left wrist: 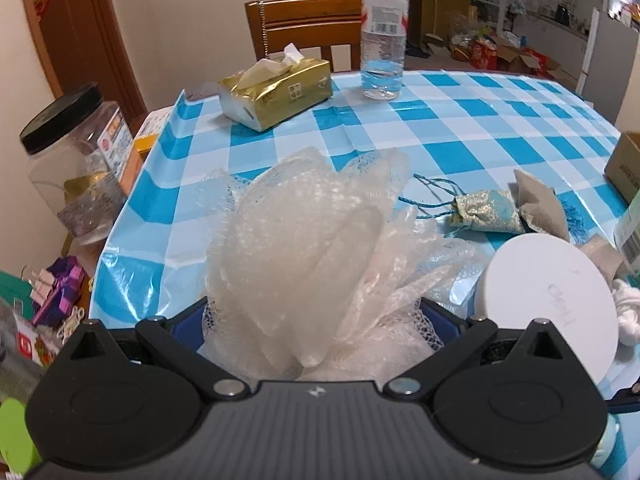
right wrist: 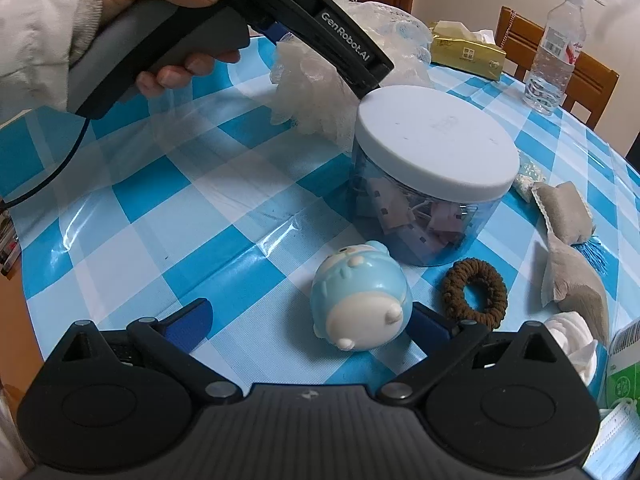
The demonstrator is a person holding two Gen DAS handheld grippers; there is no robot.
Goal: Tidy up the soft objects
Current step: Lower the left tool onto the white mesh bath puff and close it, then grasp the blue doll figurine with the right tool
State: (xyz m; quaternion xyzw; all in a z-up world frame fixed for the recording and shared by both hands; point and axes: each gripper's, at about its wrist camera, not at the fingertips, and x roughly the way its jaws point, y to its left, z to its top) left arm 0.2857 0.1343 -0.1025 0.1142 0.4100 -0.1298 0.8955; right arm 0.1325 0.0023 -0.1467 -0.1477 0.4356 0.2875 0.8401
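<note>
Checkered tablecloth (left wrist: 460,128): left tool (left wrist: 316,320) clamps mesh sponge (left wrist: 304,240), hiding its fingers; right tool (right wrist: 308,320) spread around toy (right wrist: 362,300).

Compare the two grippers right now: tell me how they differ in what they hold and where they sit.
The left gripper is shut on the white mesh bath pouf, which fills the space between its blue fingers; the right gripper is open and holds nothing. The pouf hangs lifted behind the white-lidded jar, while a blue squishy toy lies on the checked tablecloth between the right gripper's fingers, ungripped. Both share black bodies and blue fingers.
</note>
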